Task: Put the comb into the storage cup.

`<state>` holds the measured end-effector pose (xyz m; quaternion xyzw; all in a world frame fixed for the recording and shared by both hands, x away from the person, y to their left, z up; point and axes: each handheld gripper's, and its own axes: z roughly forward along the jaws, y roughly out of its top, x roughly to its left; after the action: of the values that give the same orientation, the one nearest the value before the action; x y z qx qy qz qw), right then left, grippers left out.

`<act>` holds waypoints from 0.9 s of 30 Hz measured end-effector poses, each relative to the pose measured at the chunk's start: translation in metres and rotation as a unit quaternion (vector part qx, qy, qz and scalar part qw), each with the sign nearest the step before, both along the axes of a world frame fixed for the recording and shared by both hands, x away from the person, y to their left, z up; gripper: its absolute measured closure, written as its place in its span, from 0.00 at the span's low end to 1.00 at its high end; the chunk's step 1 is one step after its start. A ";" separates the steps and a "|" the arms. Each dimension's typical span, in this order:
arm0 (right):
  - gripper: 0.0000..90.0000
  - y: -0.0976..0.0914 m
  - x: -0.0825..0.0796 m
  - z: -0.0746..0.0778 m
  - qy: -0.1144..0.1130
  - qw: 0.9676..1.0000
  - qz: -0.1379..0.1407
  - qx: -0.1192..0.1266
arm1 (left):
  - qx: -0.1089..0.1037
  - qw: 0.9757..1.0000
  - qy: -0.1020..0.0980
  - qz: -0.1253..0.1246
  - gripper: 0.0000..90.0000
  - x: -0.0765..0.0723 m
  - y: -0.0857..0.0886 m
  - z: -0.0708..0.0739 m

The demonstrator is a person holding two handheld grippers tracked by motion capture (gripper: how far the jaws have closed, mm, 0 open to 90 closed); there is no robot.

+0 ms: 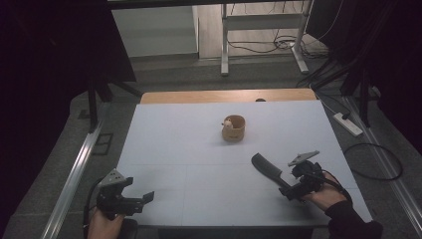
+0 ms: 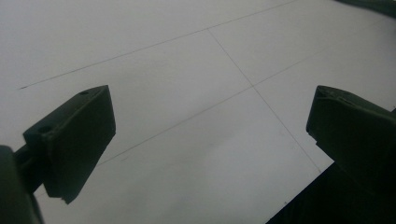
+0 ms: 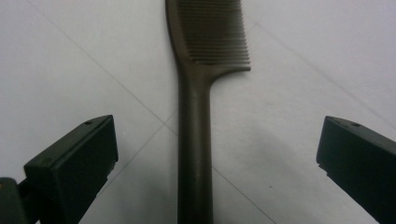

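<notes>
A white tabletop (image 1: 199, 149) sits in a dim room on a grey floor (image 1: 199, 79). Behind it stand white metal legs (image 1: 225, 45) with black cables (image 1: 259, 47). A white power strip (image 1: 348, 124) lies on the right.

Comb (image 3: 195, 140): dark plastic, smooth, dull sheen along the handle, fine moulded teeth. Table cover (image 1: 199, 149): pale, matt, smooth sheet with thin seam lines. Table edge (image 1: 199, 96) beyond it: bare wood. Small cup (image 1: 234, 128): wood-like, light brown. Gripper jaws: black matt plastic.

White table (image 1: 189, 164): comb (image 1: 266, 168), wooden cup (image 1: 233, 128)
</notes>
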<state>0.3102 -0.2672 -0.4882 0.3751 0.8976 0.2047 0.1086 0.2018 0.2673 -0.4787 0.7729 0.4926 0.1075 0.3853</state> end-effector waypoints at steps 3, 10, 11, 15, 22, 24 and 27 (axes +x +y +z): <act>0.00 0.000 0.001 -0.005 0.003 1.000 0.002 -0.006 | 0.001 1.000 0.000 -0.001 0.02 0.000 0.000 0.000; 0.00 0.003 0.002 -0.017 0.016 1.000 0.012 -0.023 | 0.001 1.000 0.000 -0.001 0.02 0.000 0.000 0.000; 0.00 0.003 0.002 -0.020 0.023 0.999 0.017 -0.027 | 0.001 1.000 0.001 -0.001 0.02 0.000 0.000 0.000; 0.00 0.003 0.003 -0.023 0.029 0.999 0.016 -0.030 | 0.002 1.000 0.001 -0.001 0.02 0.000 0.000 0.000; 0.00 0.004 0.003 -0.023 0.031 0.999 0.014 -0.033 | 0.003 1.000 0.001 -0.002 0.02 0.000 -0.001 0.000; 0.00 0.005 0.003 -0.022 0.035 0.999 0.013 -0.037 | 0.003 1.000 0.001 -0.002 0.02 0.000 -0.001 0.000; 0.05 0.006 0.003 -0.020 0.040 0.998 0.015 -0.039 | 0.004 1.000 0.002 -0.002 0.02 0.000 -0.001 0.000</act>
<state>0.3133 -0.2614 -0.5081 0.3646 0.9143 0.1555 0.0837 0.2022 0.2665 -0.4788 0.7753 0.4914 0.1074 0.3820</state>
